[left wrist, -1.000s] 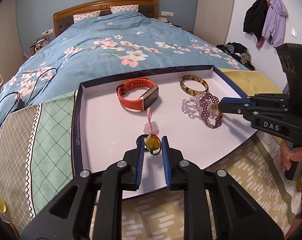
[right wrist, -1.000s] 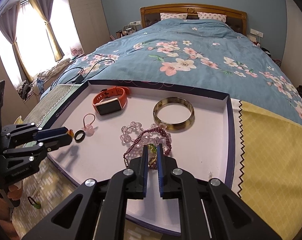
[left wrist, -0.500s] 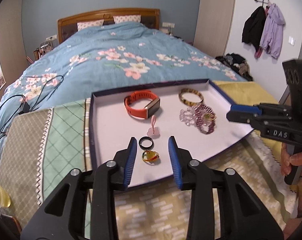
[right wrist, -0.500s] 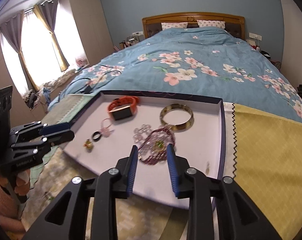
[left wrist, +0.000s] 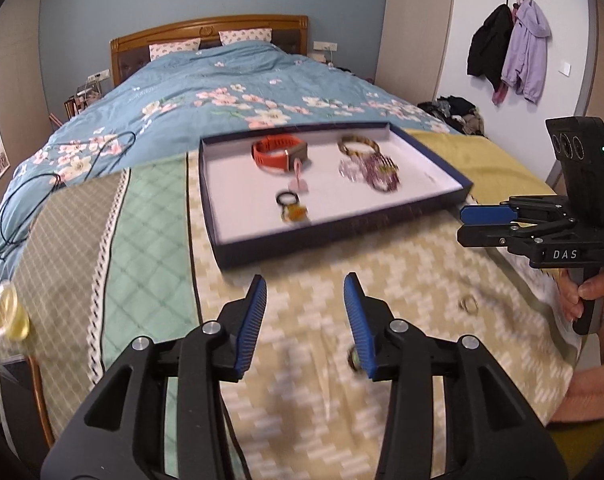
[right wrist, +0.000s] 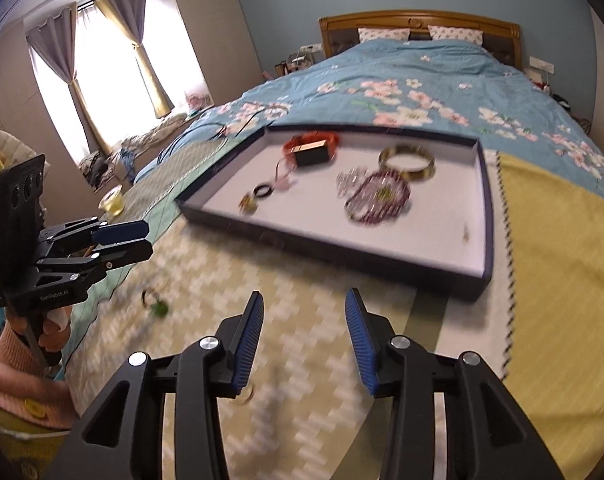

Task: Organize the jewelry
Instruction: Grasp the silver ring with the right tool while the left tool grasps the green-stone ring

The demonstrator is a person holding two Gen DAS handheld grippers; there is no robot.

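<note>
The tray [left wrist: 343, 236] lies on the bed and already carries the watch [left wrist: 278, 155], the bangle [right wrist: 407, 160] and the beaded bracelets [right wrist: 377, 199]. A few small pieces are left on the patterned cover [left wrist: 401, 280] in front of it, among them a ring [left wrist: 468, 305] and a green piece [right wrist: 159, 309], both blurred. These should be approached slowly and picked one at a time. The left tongs [left wrist: 305, 306] and right tongs [right wrist: 304, 322] have just been opened; both are tilted downward, apart, and nothing is held between them.
</note>
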